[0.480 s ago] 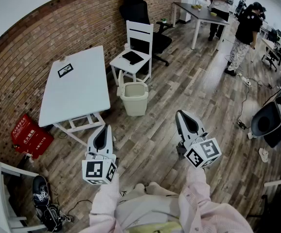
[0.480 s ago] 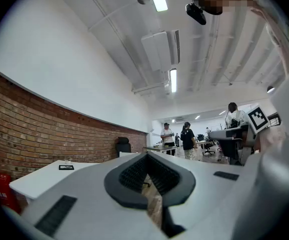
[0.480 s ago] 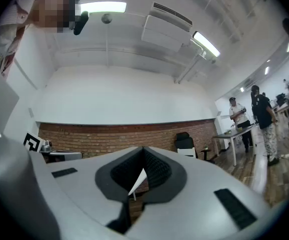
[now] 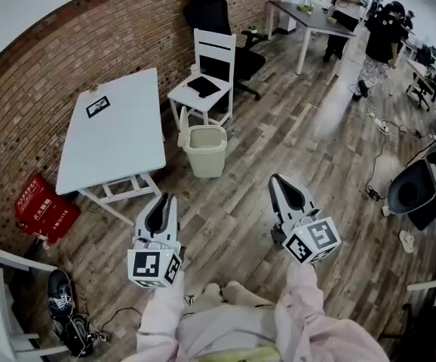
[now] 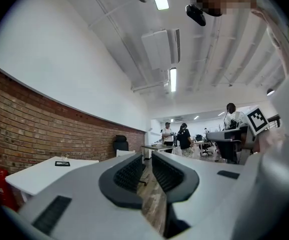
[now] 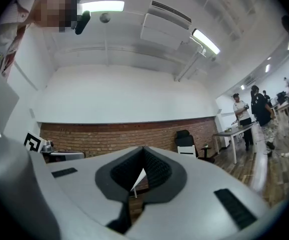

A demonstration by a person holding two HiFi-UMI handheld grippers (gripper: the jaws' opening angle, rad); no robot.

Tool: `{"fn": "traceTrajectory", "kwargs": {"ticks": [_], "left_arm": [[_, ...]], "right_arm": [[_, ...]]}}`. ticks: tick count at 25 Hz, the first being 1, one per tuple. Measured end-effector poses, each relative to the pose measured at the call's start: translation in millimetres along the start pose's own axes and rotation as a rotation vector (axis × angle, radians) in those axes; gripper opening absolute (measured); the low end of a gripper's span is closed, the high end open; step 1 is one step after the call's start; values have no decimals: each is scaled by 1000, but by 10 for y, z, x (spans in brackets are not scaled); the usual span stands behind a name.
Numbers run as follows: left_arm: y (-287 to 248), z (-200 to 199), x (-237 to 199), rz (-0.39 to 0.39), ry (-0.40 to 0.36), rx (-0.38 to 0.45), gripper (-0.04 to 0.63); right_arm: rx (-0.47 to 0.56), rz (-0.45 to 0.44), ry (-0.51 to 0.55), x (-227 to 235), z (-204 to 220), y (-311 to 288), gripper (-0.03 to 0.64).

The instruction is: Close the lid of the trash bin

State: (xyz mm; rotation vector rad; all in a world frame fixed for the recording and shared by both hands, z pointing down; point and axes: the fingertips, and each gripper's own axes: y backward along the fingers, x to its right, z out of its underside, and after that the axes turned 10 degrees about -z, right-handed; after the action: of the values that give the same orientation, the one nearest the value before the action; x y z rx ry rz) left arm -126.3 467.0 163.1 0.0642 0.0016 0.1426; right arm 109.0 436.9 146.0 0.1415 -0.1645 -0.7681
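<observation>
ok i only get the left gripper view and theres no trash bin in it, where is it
Observer: In the head view the trash bin stands on the floor, between the white table and the white chair.
Operator: lid down yet
Observer: No. The lid stands upright at the bin's left rim, so the bin is open.
Operator: right gripper holding anything
Observer: No. The right gripper has its jaw tips together with nothing between them.
</observation>
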Motion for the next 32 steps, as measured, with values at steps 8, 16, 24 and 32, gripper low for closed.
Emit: {"fn": "traceTrajectory", "kwargs": {"ticks": [8,16,24,32], "left_arm": [[-104,90,194,6,17,-9,125],[-214,172,160,-46,25,-25,215],[-386,263,74,-83,48,-49,256],[-782,376,5,-73,54,-63,259]], "right_arm": [[-3,-24,8,131,29,29,3],[12,-24,-11,306,63,-13,3],[0,-31,-33,439,154,-150,3],[-16,-13,-38,728,266,-392,3]]}}
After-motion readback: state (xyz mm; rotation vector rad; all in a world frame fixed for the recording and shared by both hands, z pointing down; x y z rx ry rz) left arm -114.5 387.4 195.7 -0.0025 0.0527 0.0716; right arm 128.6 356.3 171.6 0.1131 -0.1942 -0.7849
